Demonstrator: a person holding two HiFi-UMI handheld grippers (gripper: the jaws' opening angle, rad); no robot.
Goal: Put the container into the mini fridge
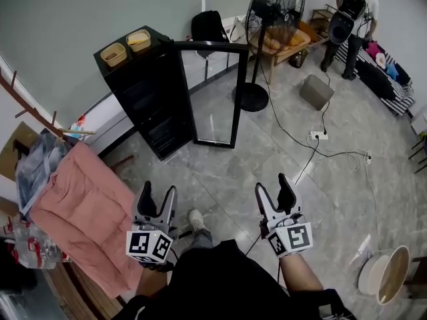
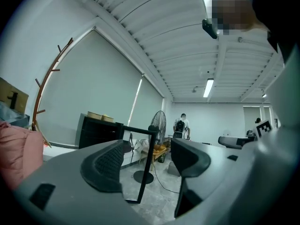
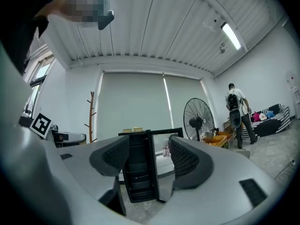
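While the fridge point(image 1: 147, 99) stands open, containers point(image 1: 113, 54) atop it, the left claw point(image 1: 159, 189) and right claw point(image 1: 272, 184) face it, agape and empty.

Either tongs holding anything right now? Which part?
Nothing held. Left tongs and right tongs both stand open and empty, short of the fridge.

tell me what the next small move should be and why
Probably step closer to the black mini fridge, whose glass door already stands open. The left claw and right claw are open and empty, well short of the two tan rectangular containers on its top.
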